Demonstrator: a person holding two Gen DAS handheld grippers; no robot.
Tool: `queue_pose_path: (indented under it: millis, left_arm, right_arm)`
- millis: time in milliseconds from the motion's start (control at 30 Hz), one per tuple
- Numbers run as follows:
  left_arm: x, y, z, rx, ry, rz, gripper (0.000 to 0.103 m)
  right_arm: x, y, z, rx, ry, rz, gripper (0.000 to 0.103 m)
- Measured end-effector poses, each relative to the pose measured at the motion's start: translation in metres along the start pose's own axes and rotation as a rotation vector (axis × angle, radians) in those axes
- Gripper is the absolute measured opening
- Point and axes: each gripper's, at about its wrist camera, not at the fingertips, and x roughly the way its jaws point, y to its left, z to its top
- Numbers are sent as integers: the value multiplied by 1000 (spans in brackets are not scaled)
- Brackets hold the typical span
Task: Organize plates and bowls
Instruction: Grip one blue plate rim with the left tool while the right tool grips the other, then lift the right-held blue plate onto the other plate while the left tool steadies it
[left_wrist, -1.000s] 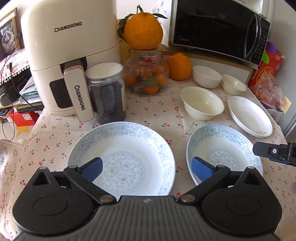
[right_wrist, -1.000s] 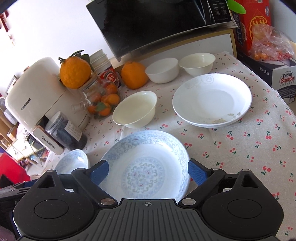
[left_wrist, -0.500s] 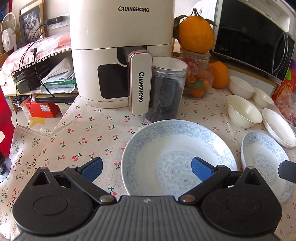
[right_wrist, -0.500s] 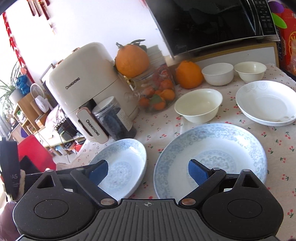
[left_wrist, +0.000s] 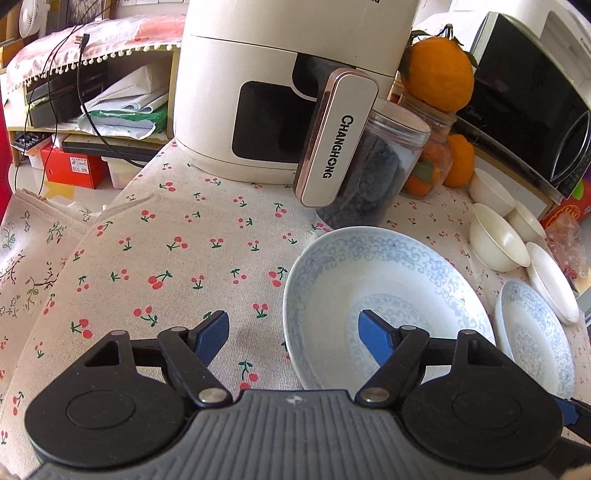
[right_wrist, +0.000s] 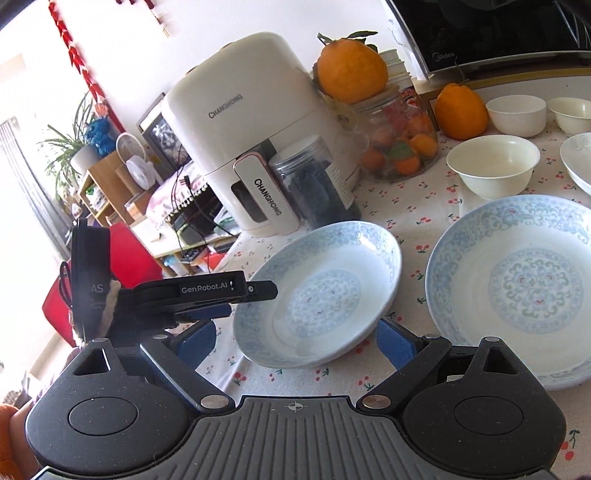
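Two blue-patterned plates lie on the cherry-print tablecloth. My left gripper (left_wrist: 293, 332) is open and straddles the left rim of the nearer plate (left_wrist: 384, 291), its right finger above the plate's inside, its left finger outside over the cloth. In the right wrist view that plate (right_wrist: 321, 291) looks tilted, with the left gripper (right_wrist: 236, 299) at its left edge. My right gripper (right_wrist: 295, 341) is open and empty in front of it. The second blue plate (right_wrist: 524, 280) lies to the right. Cream bowls (right_wrist: 493, 168) and a white plate (left_wrist: 552, 288) stand farther back.
A white air fryer (left_wrist: 288, 85), a dark-filled jar (left_wrist: 369, 177), a glass jar of oranges (right_wrist: 399, 144) and a microwave (left_wrist: 524, 92) line the back. The table's left edge (left_wrist: 55, 236) drops off to shelves and cables.
Both grippers have swung left. My left gripper has moved over the left rim of the nearer blue plate. The right gripper now faces that same plate.
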Motion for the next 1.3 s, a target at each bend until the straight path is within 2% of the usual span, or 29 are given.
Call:
queue_pose_path:
  millis: [133, 300, 400, 567, 700, 1100, 1300]
  left_arm:
    - [4, 5, 0, -32, 17, -19, 52]
    - [7, 4, 0, -28, 17, -8, 31]
    - [8, 3, 0, -21, 15, 4, 26]
    - [9, 2, 1, -33, 13, 1, 19]
    - [9, 0, 0, -33, 12, 0, 15]
    - [1, 2, 1, -41, -6, -13, 10]
    - [-9, 0, 3, -43, -41, -30, 10]
  right_arm:
    - [13, -7, -2, 56, 26, -29, 93]
    - [26, -11, -3, 79, 41, -59, 67]
    - [32, -11, -3, 73, 42, -97, 58]
    - [37, -8, -5, 40, 45, -138, 53]
    - [41, -10, -5, 54, 53, -184, 33]
    - [34, -18, 4, 122, 50, -159, 28]
    - [27, -15, 11, 102, 34, -141, 28]
